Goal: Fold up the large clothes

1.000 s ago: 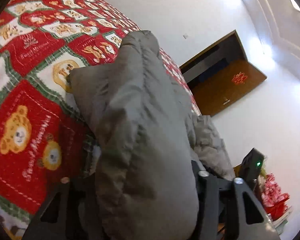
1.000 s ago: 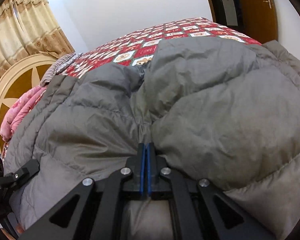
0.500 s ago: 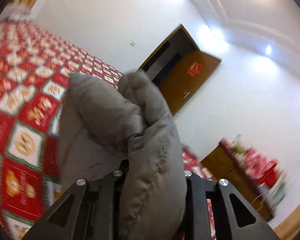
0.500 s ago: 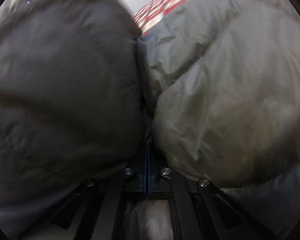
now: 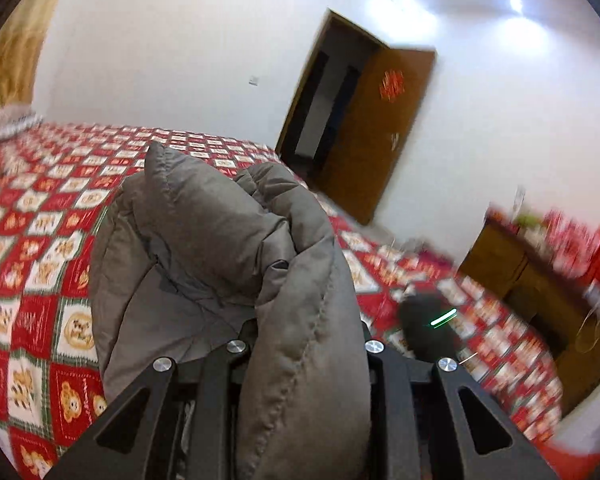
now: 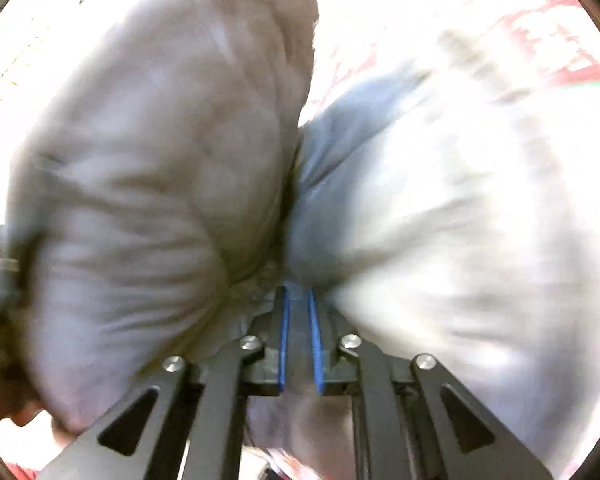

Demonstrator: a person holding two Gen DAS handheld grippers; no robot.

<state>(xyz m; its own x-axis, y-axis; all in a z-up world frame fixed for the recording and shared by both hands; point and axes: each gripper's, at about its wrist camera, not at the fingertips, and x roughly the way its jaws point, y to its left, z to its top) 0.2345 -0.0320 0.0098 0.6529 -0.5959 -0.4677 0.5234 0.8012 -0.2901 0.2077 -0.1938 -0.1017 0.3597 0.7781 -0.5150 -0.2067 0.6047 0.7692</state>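
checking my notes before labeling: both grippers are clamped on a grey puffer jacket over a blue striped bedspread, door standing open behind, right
One slip: the bedspread is a red, white and green patchwork with bear prints, not blue striped, as the left wrist view shows. The left gripper and right gripper do clamp the grey puffer jacket, and the door stands open.

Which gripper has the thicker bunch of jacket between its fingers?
The left gripper: a fat roll of grey jacket fills its gap; the right gripper pinches a thin fold.

I saw the bed (image 5: 40, 208) covered edge to edge by a red, white and green patchwork quilt (image 5: 32, 320) with bear motifs; a pillow (image 5: 4, 128) lay at its far left end.
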